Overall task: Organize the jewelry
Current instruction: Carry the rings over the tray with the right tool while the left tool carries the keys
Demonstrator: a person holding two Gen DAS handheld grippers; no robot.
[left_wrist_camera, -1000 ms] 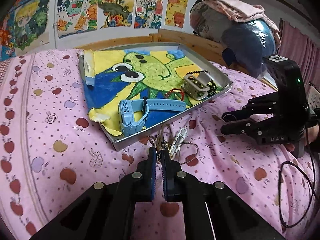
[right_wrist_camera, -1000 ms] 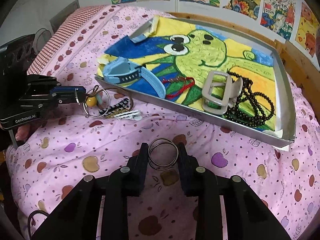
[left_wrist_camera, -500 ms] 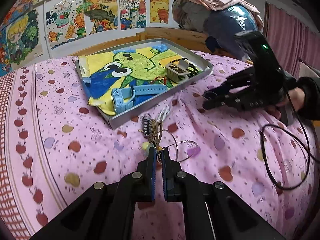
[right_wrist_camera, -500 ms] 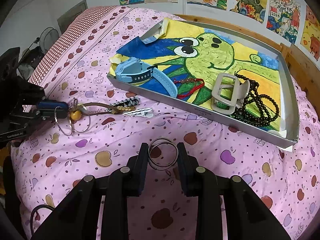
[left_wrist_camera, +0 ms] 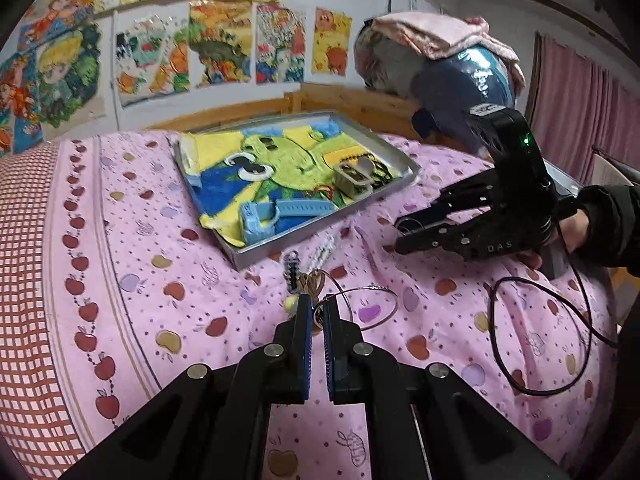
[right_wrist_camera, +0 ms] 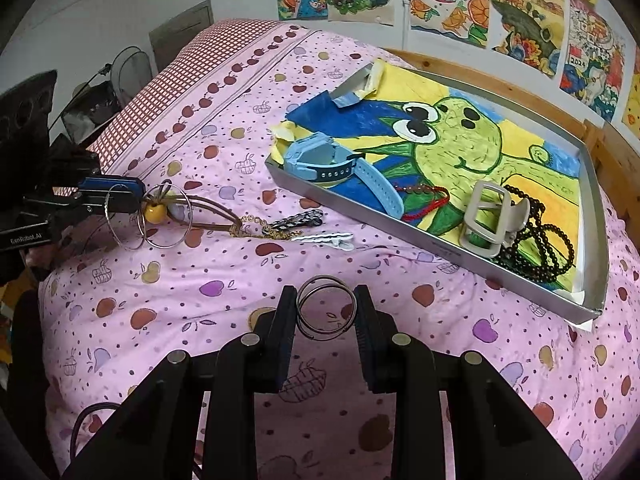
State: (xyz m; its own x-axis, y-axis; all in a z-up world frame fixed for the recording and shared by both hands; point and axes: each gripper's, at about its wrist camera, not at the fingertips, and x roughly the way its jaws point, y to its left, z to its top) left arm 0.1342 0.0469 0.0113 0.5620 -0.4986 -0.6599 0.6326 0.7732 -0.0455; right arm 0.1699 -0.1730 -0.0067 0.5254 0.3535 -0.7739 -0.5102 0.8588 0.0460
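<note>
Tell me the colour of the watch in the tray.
Light blue watch; clearest in the right wrist view.

1. A home bedroom, likely a child's.
2. A bed with a pink apple-print quilt (right_wrist_camera: 360, 248) fills both views, edged by a wooden bed frame (left_wrist_camera: 360, 104).
3. Cartoon drawings (left_wrist_camera: 220, 52) are taped across the white wall.
4. Folded bedding (left_wrist_camera: 436, 60) is piled at one end, next to pink curtains (left_wrist_camera: 580, 100).
</note>
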